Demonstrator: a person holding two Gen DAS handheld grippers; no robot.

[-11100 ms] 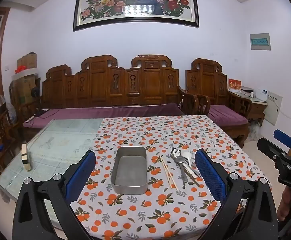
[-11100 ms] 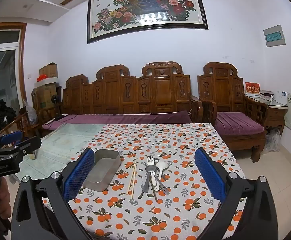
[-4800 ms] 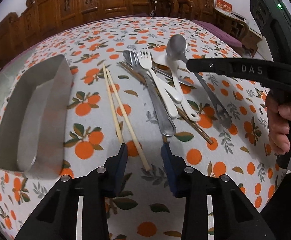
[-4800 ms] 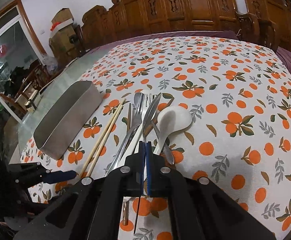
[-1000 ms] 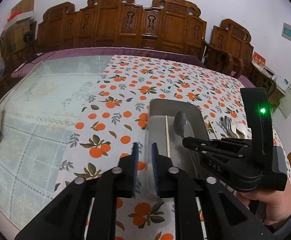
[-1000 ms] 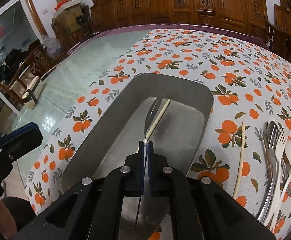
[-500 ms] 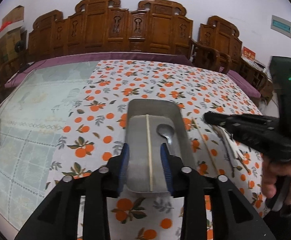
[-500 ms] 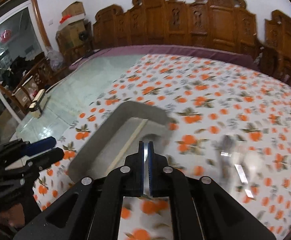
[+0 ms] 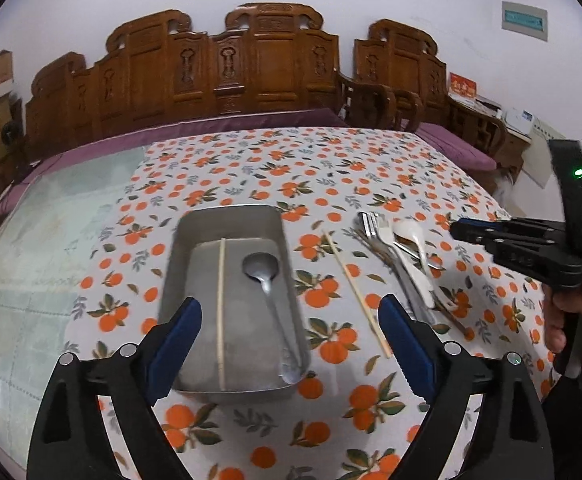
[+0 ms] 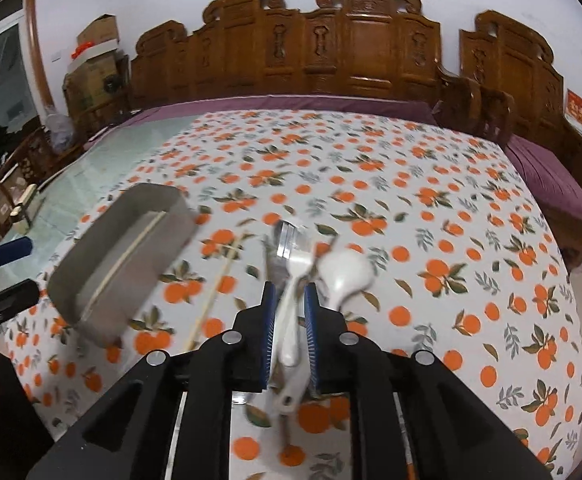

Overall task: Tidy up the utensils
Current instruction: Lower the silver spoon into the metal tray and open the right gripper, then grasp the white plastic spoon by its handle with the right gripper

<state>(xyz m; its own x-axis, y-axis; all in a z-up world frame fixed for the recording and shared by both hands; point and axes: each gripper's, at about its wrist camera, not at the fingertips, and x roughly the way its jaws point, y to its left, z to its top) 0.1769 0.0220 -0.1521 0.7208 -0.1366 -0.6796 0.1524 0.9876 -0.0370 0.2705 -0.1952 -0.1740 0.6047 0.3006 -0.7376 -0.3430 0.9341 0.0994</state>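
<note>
While the left gripper (image 9: 289, 330) is spreading its blue fingers (image 9: 177, 334) wide with nothing clamped between them, it is hovering over the near end of the metal tray (image 9: 231, 216), which is sitting on the orange-print tablecloth (image 9: 331, 160). Inside the tray a single chopstick (image 9: 222, 304) is lying lengthwise toward 12 o'clock, and a metal spoon (image 9: 265, 276) is resting just beside it at its 3 o'clock side, bowl pointing away. At 3 o'clock from the tray, a second chopstick (image 9: 357, 292) is lying on the cloth, and farther toward 3 o'clock the remaining utensil pile (image 9: 403, 256) is waiting, a white spoon (image 10: 345, 274) and white fork (image 10: 297, 276) among the metal pieces. Over that pile the right gripper (image 10: 289, 308) is parting its jaws only slightly; the white fork's handle is showing in the narrow gap, but with the blur I cannot tell whether the pads are touching it. A hand (image 9: 579, 320) is gripping the right tool's handle at the 3 o'clock edge of the left view.
</note>
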